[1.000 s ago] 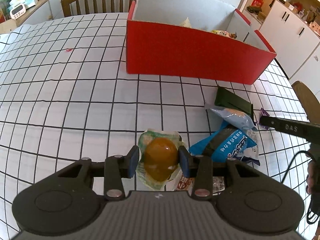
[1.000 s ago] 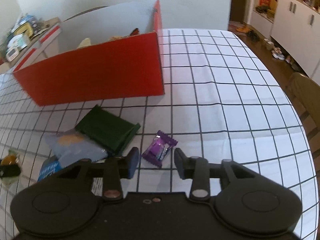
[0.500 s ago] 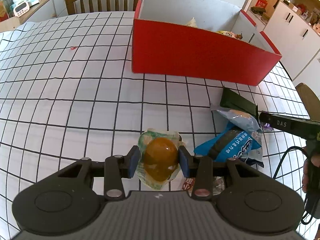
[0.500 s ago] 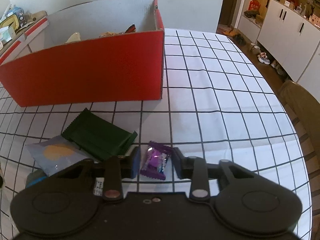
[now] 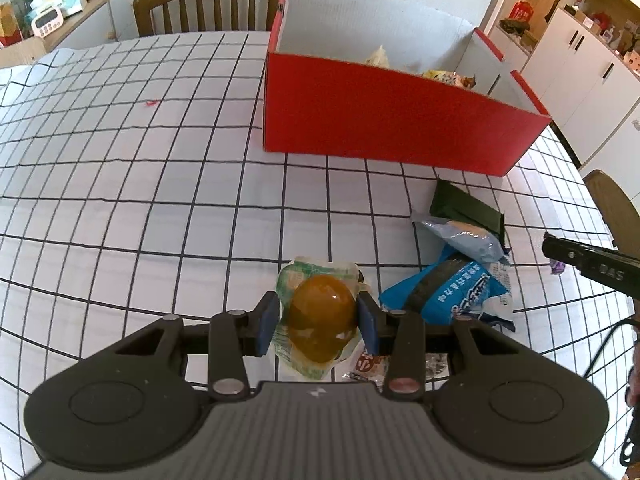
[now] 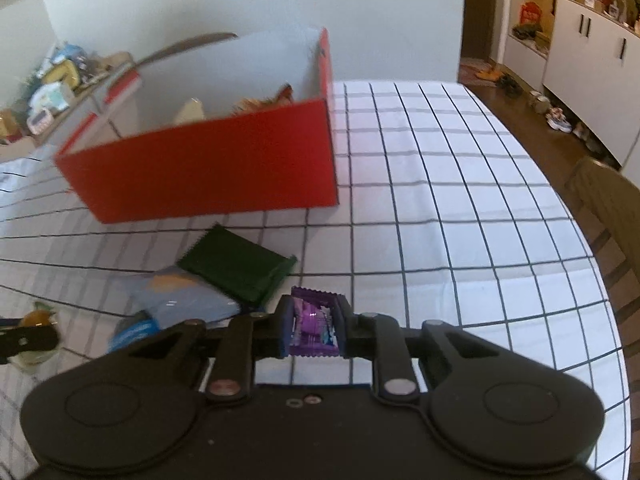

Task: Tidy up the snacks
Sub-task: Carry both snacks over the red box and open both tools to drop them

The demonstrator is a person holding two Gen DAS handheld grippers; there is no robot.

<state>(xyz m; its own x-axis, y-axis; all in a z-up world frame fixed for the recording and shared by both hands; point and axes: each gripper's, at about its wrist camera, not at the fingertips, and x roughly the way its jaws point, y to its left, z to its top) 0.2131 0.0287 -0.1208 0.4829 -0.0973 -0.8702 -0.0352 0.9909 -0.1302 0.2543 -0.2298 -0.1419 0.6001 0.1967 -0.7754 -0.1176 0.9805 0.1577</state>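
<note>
White grid-checked tabletop (image 5: 120,200) carries a red box (image 5: 380,128); wooden chair (image 5: 208,4) and white cabinets (image 5: 580,64) behind. Left hand-held gripper (image 5: 318,320) clamps an amber jelly cup (image 5: 320,320). Right hand-held gripper (image 6: 313,328) pinches a purple candy (image 6: 314,326).

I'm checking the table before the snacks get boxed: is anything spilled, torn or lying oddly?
Nothing looks spilled or torn. The loose packets are only piled untidily: a pale blue packet overlaps the dark green packet and the blue wrapper beside the red box. A small red scrap lies alone on the tablecloth.
</note>
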